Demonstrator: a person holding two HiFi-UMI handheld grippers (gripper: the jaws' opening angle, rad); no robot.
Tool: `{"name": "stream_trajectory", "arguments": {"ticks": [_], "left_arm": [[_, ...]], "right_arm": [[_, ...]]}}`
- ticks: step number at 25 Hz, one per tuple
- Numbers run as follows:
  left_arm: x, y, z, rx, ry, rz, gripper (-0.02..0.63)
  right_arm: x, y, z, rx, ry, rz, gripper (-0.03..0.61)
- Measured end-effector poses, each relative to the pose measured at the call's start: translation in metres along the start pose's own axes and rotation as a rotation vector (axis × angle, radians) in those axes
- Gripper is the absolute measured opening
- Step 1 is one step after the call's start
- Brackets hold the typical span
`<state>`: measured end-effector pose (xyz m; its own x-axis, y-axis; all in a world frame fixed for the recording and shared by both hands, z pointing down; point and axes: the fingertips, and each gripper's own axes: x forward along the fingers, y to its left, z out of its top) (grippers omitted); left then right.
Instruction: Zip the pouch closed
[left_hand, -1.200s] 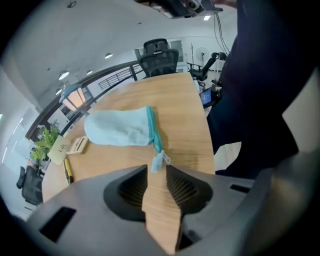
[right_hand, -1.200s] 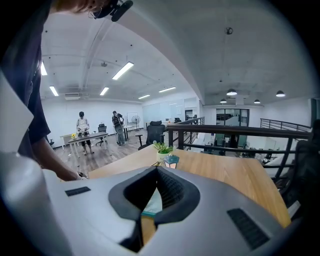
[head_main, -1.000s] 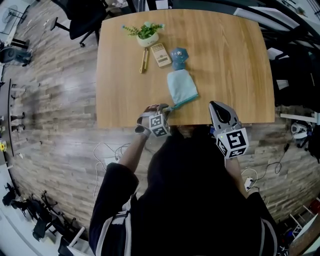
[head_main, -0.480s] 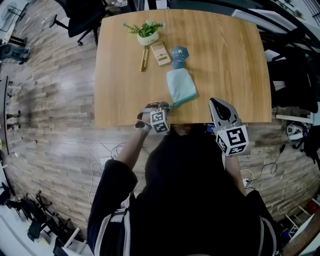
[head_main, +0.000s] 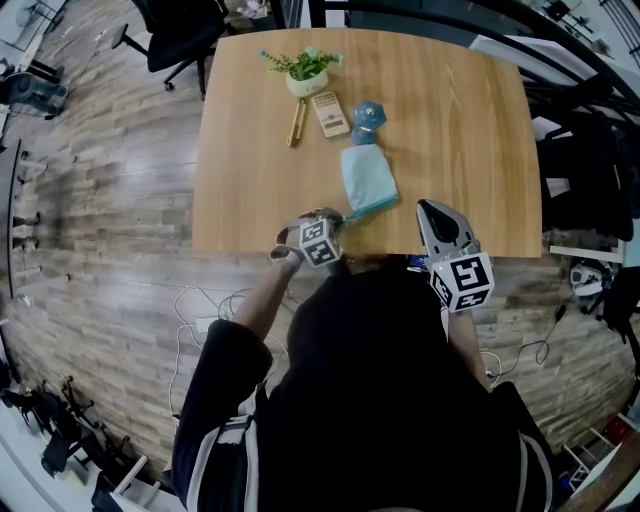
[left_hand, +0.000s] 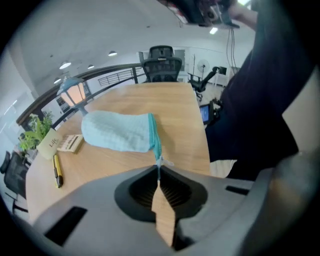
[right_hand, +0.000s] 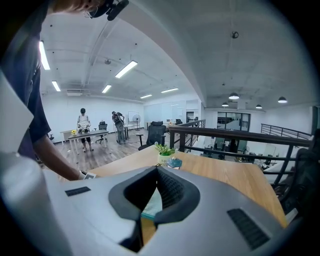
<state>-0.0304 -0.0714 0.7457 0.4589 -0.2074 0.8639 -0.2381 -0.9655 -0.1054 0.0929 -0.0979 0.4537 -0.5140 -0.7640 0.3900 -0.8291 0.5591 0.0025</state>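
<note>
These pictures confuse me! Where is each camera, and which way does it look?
Head view: on the person's head, looking down at the table, torso, left gripper and right gripper.
Left gripper view: on that gripper, jaws just closed on the zipper pull, facing the pouch; torso beside.
Right gripper view: on that shut gripper, facing across the table; left arm shows.
All share the plant.

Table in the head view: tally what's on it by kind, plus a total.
pouch, light blue: 1
potted plant: 1
yellow pen-shaped tool: 1
beige flat box: 1
small blue object, kind unclear: 1
Total: 5
</note>
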Motion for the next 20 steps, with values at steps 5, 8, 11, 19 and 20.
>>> {"name": "stream_trajectory", "arguments": {"ticks": [5, 8, 11, 19, 20], "left_arm": [[-0.054, 0.015, 0.051, -0.281, -0.233, -0.082, 0.014], [-0.113, 0.026, 0.1, -0.53, -0.463, -0.196, 0.014], [-0.159, 0.034, 0.132, -0.559, -0.615, -0.204, 0.014], [-0.236, 0.032, 0.169, -0.612, -0.888, -0.263, 0.014], [-0.24, 0.031, 0.17, -0.62, -0.902, -0.266, 0.014]], "right_arm": [[0.008, 0.007, -0.006, -0.006, 0.029, 0.039, 0.014], [0.01, 0.012, -0.006, -0.004, 0.027, 0.055, 0.014], [0.012, 0.015, -0.004, -0.01, 0.013, 0.07, 0.014], [0.002, 0.033, 0.027, -0.083, -0.122, 0.147, 0.014], [0.001, 0.034, 0.028, -0.087, -0.13, 0.15, 0.014]]}}
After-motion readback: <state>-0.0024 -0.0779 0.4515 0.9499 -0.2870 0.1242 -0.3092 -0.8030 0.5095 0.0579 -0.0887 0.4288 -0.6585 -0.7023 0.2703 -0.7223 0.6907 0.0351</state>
